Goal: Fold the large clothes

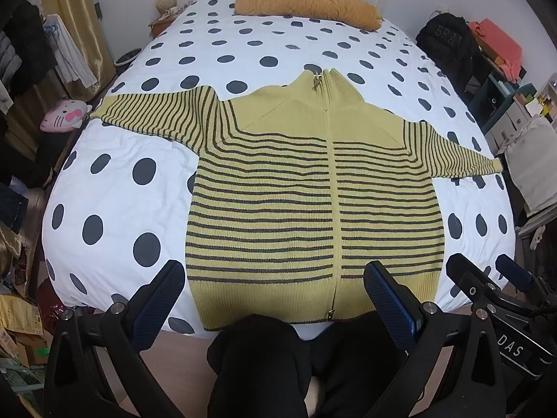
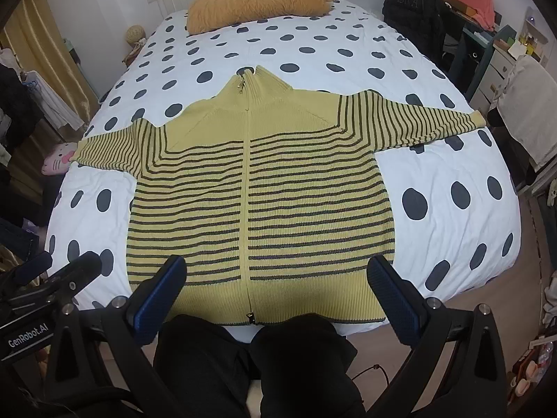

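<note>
A person's dark knees (image 1: 264,358) are sitting right at the foot of the bed. The left gripper (image 1: 275,299) and the right gripper (image 2: 278,296) are both hanging in the air with their fingers wide apart, holding nothing. Just past them, the yellow striped sweater (image 1: 313,191) is lying flat on the spotted bed cover (image 1: 115,181), zipped up, sleeves spread out. Far back, an orange pillow (image 1: 306,0) is resting by the headboard.
</note>
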`<state>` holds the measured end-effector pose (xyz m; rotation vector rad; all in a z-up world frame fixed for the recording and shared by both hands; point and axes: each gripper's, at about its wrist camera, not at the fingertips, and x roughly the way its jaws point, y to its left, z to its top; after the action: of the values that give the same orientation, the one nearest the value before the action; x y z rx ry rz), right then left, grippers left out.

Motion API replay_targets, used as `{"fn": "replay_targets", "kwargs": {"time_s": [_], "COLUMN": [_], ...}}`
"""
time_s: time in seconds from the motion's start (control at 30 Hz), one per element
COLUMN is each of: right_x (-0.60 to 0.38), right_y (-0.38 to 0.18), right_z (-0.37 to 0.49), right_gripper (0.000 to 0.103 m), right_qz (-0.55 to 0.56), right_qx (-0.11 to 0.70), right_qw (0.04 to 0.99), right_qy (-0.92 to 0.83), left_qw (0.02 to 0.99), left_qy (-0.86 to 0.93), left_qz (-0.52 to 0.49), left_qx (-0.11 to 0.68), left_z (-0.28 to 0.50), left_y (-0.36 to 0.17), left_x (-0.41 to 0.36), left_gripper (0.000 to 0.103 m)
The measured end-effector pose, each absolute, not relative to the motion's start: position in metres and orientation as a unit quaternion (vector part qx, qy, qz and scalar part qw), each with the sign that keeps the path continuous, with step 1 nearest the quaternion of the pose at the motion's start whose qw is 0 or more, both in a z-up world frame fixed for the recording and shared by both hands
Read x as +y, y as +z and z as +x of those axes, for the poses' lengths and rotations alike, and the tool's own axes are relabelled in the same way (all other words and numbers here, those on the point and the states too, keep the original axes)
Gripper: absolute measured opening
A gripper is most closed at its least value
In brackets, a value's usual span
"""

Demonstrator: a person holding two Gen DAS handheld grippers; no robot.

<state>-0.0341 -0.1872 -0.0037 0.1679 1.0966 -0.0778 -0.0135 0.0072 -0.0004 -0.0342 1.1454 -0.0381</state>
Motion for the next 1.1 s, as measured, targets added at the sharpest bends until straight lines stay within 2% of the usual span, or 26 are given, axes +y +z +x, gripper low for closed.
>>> {"fn": "replay_targets", "kwargs": {"time_s": [0.67,0.9,1.1], "right_x": [-0.181,-0.174,-0.147], "right_y": [-0.025,-0.051,-0.077], "right_z": [-0.014,0.019,0.053], "right_gripper": [0.103,0.103,0.103], "right_qz": [0.09,0.099,0.087], "right_qx": [0.532,0.552,0.567], "right_qw": [0.841,0.828,0.819], "right_qy": [-0.03,-0.016,-0.001], "left_qw": [0.835,0.841,0.832], "left_qy": [-0.01,0.079,0.121], "left_qz": [-0.037,-0.026,-0.117], "left_qx": [0.549,0.535,0.528], "left_z": [0.018,0.119,0.221], "left_y": [-0.021,-0.059,-0.102], "left_x": [0.024,0.127,0.261], "left_gripper": [0.103,0.102,0.098]}}
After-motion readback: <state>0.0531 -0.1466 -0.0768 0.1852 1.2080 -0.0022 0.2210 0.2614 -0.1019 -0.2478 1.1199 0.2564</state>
